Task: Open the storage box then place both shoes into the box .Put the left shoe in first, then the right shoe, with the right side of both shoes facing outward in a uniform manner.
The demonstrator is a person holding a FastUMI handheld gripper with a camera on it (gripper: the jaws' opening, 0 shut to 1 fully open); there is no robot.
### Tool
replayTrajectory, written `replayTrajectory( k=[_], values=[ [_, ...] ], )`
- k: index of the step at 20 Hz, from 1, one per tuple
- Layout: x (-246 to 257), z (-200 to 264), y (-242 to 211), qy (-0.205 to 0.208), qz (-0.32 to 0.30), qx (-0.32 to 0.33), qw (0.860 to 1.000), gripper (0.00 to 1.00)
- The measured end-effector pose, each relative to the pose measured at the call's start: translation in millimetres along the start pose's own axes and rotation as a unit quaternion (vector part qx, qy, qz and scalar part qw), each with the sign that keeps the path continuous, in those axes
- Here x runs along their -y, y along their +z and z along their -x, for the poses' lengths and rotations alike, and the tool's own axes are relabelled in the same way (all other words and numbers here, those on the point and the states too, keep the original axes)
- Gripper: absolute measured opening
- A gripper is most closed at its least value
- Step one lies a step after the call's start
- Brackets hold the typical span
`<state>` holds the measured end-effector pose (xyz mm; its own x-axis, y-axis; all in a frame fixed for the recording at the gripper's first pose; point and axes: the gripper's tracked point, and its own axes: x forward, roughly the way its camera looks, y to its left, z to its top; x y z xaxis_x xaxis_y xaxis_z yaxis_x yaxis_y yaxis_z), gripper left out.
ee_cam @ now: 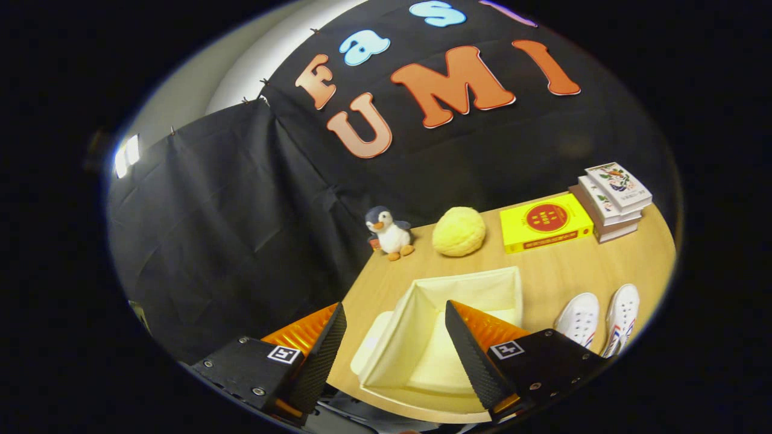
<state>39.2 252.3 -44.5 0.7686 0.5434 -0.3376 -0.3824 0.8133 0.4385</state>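
Between the wide-open, empty claw (395, 313) fingers, open storage box (482, 283); shoes (600, 316) beside.

Lying on the wooden worktop (555, 271): open cream box (446, 337) nearest, lid (371, 343) beside it; white shoes (597, 319) side by side to its right. Sitting farther back in a row: toy penguin (389, 232), yellow plush ball (459, 231), yellow book (546, 223), book stack (612, 202).

You have the cream fabric storage box (458, 313) open at lower centre of the frame, its lid (369, 346) lying flat against its left side. Your two white canvas shoes (600, 319) sit side by side at lower right, toes pointing up-frame.
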Motion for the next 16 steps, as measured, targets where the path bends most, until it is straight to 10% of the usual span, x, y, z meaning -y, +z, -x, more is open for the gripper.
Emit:
replayTrajectory(
  k=[16],
  values=[
    [206, 54, -66, -0.224, 0.037, -0.037, 0.973, 0.97]
  ],
)
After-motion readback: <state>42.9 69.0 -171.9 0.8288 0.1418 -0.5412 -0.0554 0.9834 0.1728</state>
